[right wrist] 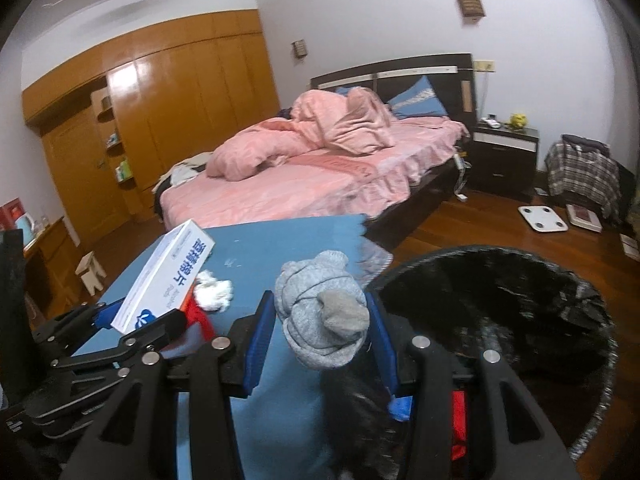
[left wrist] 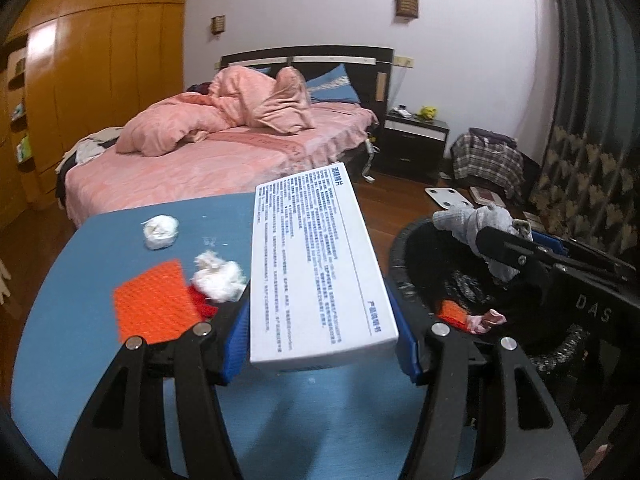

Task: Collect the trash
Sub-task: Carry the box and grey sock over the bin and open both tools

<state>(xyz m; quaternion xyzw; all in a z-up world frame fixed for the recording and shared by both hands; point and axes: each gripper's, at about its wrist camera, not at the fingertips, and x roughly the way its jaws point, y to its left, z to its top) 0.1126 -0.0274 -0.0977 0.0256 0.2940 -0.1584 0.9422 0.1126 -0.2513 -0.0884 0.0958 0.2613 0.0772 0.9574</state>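
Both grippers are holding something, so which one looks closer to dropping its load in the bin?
Probably the right gripper: its grey sock bundle is by the black bin rim, while the left gripper's white box is over the blue table.

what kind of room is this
Almost certainly a lived-in bedroom: an unmade bed with pink bedding, a dark nightstand beside it, and a wall of wooden wardrobe doors. In the foreground, a blue table and a black-lined trash bin.
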